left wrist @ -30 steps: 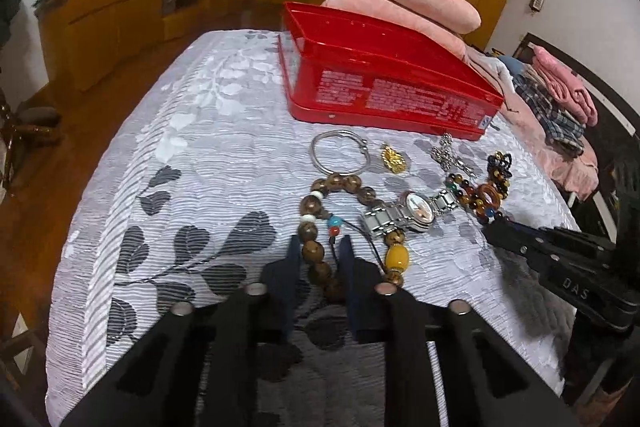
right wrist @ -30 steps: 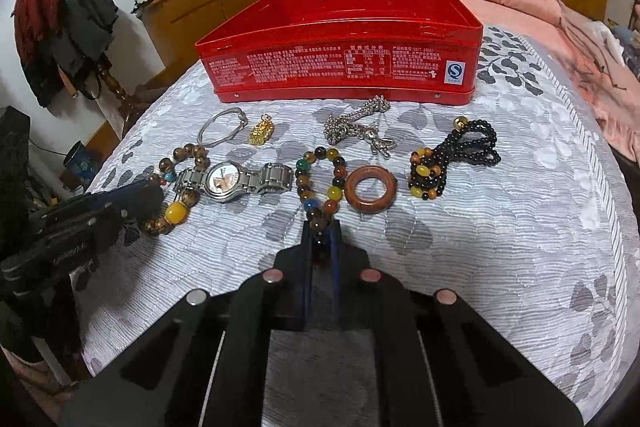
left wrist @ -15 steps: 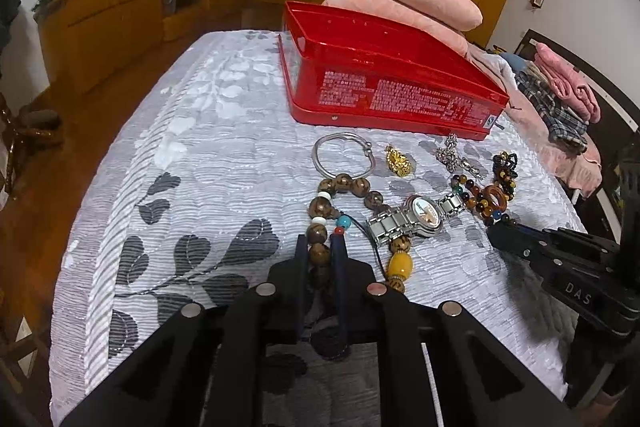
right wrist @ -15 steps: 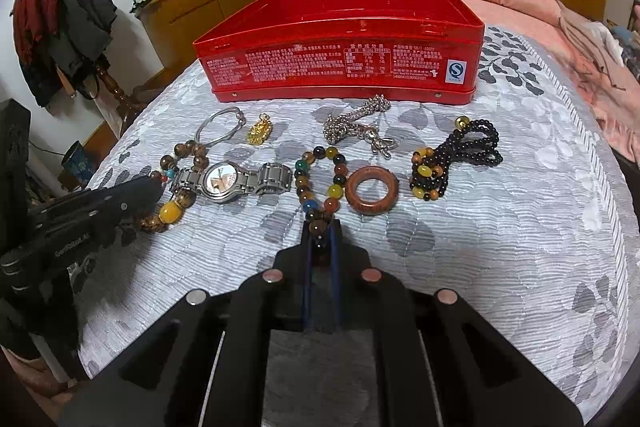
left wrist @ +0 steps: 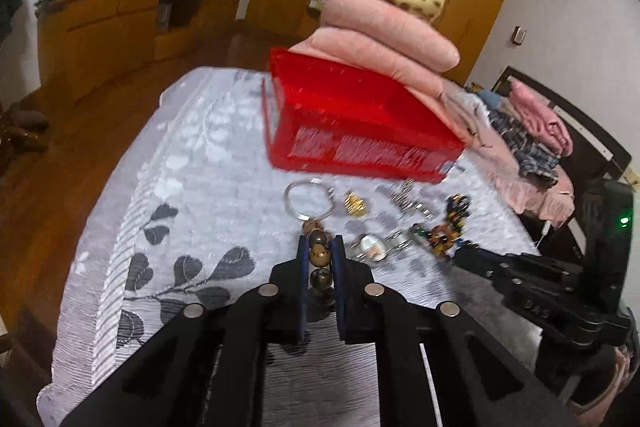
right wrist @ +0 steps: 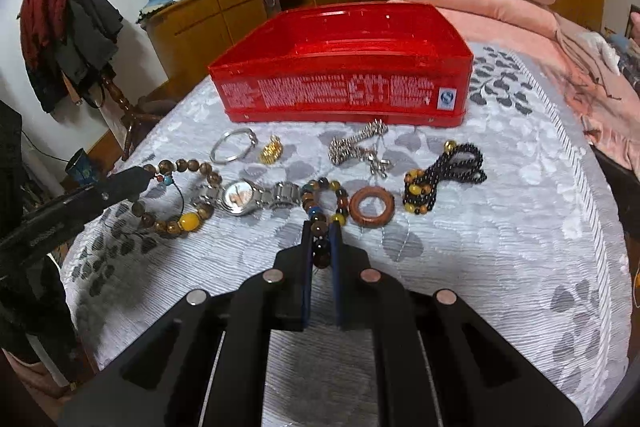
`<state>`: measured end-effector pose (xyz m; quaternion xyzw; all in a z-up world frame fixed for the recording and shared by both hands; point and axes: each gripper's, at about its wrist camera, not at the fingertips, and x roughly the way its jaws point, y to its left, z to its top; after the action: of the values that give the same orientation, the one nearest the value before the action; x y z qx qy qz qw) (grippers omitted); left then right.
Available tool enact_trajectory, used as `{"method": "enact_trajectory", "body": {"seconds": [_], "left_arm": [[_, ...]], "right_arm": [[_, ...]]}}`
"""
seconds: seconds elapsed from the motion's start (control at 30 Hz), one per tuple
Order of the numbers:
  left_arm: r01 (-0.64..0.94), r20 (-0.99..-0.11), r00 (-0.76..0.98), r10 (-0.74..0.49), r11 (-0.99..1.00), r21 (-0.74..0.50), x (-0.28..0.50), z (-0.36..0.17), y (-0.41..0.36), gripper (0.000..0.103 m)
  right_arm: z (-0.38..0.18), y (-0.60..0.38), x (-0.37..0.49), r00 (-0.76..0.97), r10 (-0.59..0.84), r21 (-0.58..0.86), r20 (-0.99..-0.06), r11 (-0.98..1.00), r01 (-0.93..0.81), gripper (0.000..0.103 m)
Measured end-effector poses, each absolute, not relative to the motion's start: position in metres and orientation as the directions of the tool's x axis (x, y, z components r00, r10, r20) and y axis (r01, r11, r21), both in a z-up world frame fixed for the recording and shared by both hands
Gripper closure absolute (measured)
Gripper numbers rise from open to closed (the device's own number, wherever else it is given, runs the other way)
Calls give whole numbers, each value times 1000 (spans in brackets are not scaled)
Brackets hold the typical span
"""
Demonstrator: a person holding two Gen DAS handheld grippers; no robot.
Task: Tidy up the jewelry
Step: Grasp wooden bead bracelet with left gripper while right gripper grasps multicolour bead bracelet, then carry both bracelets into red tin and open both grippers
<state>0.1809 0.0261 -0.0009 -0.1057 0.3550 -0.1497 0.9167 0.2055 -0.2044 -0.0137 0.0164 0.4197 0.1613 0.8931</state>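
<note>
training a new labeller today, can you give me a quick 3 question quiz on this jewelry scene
1. True or false: the red tin already holds the watch.
2. Which item lies nearest the tin's front wall? A) silver chain B) wooden ring C) black bead strand
3. What is each hand-held gripper shut on?

Key
1. False: the watch lies on the bedspread, and no jewelry shows inside the tin.
2. A
3. The left hand-held gripper pinches the brown bead bracelet; the right hand-held gripper pinches the multicoloured bead bracelet.
</note>
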Motion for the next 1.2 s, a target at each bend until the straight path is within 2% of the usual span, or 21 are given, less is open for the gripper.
{"method": "enact_trajectory", "body": {"seconds": [0.6, 0.97, 1.2], "left_arm": [[267, -504, 764, -403, 908, -322, 186, 50, 18, 92], [266, -525, 750, -403, 910, -318, 215, 47, 4, 92], [292, -504, 754, -421, 903, -316, 224, 58, -4, 92]], "right_arm": [[17, -205, 215, 638, 315, 162, -702, 944, -288, 96], [32, -208, 234, 660, 312, 159, -683, 946, -283, 96], [49, -208, 245, 683, 315, 144, -659, 944, -296, 96]]}}
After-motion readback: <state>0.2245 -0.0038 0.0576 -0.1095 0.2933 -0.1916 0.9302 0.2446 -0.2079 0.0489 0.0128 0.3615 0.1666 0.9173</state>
